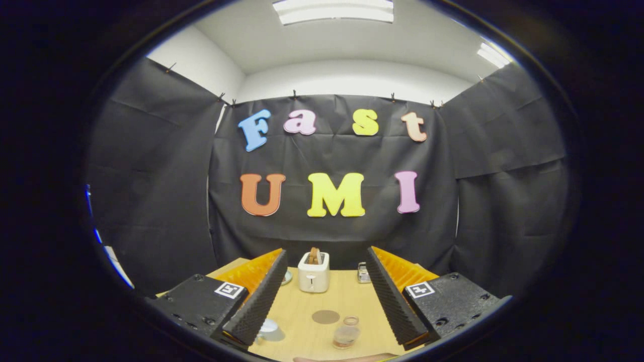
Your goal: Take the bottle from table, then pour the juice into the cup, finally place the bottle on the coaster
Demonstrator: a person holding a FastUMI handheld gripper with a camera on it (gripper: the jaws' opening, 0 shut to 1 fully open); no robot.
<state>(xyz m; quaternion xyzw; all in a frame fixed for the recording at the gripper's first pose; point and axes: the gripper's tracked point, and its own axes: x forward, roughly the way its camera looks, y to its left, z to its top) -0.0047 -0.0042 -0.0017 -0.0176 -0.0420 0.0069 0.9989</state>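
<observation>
Wooden table (pixel 307 311), gripper (pixel 326 281) spread, empty

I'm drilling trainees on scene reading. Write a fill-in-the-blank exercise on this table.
1. The tool has its fingers ____, holding nothing.
2. The bottle stands upright on the table, between the ____.
3. The round flat coaster lies between the bottle and the ____ at the table's far end.
4. Slices of ____ stick up from the toaster.

Missing words: open; fingers; toaster; bread
</observation>
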